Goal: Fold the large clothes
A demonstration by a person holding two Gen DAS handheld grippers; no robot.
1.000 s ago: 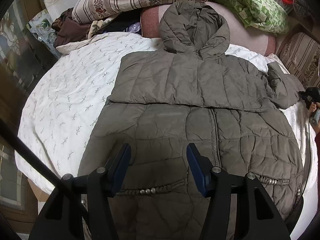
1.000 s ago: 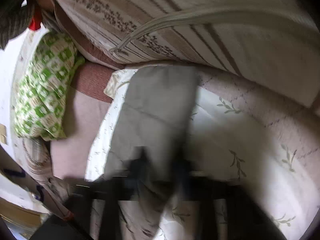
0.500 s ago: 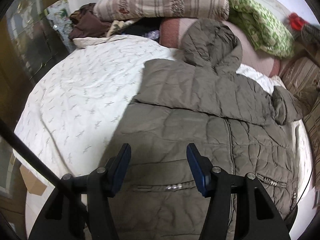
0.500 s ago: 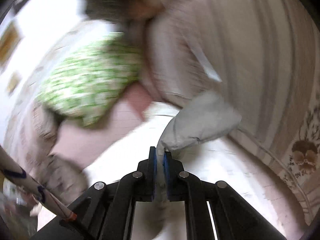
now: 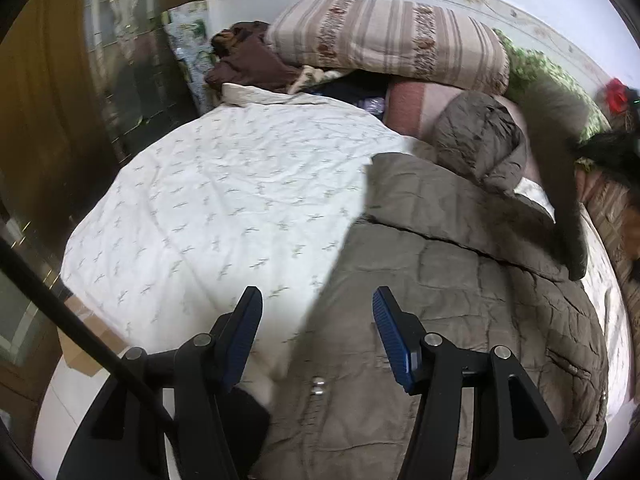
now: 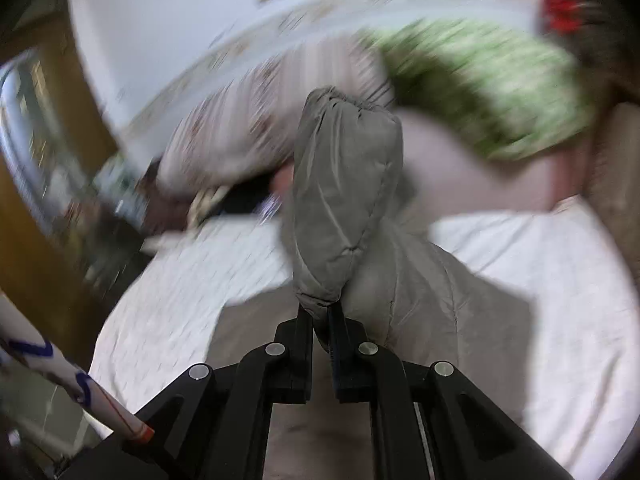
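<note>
A grey-brown quilted hooded jacket (image 5: 452, 280) lies face up on the white patterned bed cover (image 5: 224, 208), one sleeve folded across its chest. My left gripper (image 5: 318, 312) is open and empty, hovering over the jacket's lower left edge. My right gripper (image 6: 320, 316) is shut on the cuff of the other sleeve (image 6: 344, 184) and holds it lifted above the jacket. In the left wrist view that lifted sleeve (image 5: 556, 184) shows as a blurred band at the right.
A striped folded quilt (image 5: 384, 44), a pink cushion (image 5: 412, 108), a green patterned blanket (image 5: 548, 68) and dark clothes (image 5: 252, 64) are piled at the bed's head. A wooden cabinet (image 5: 44, 120) stands left of the bed. A cardboard box (image 5: 84, 348) lies on the floor.
My right gripper has lifted the sleeve and swung it over toward the jacket's middle. My left gripper has shifted left, to the jacket's left edge.
</note>
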